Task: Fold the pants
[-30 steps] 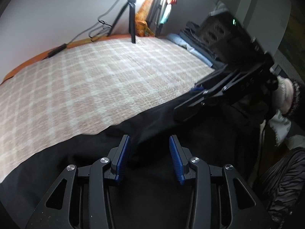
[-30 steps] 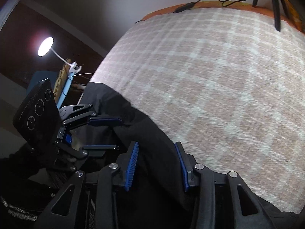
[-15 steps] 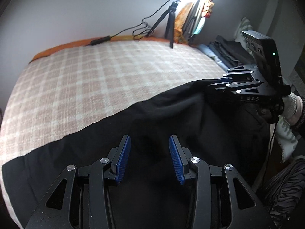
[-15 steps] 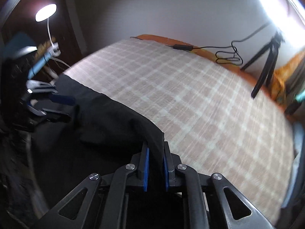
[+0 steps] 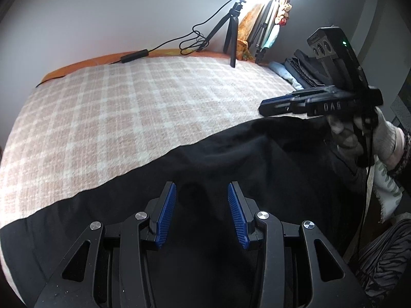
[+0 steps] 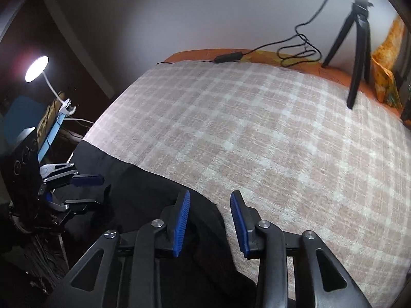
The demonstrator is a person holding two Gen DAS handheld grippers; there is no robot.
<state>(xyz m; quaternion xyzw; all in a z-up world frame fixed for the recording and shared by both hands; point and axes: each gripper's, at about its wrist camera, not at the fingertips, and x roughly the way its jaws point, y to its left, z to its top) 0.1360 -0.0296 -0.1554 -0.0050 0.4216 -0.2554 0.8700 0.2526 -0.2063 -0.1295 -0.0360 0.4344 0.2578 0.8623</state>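
Black pants (image 5: 231,159) lie along the near edge of a bed with a pink-and-white checked blanket (image 5: 143,102). They also show in the right wrist view (image 6: 143,187). My left gripper (image 5: 201,200) is open and empty just above the black cloth. My right gripper (image 6: 210,206) is open, its jaws over the pants' far edge, holding nothing. In the left wrist view the right gripper (image 5: 282,104) hovers above the pants' right end. In the right wrist view the left gripper (image 6: 84,190) is open at the far left.
A ring light on a black tripod (image 5: 232,30) stands at the back of the bed with a cable and inline switch (image 5: 134,55). Folded dark clothes (image 5: 303,69) are stacked at the back right. A desk lamp (image 6: 37,68) glows at left beyond the bed.
My right gripper was shut on the pants' edge half a second ago and has opened, letting the cloth go. The pants now lie flatter on the bed. Both grippers have tilted up.
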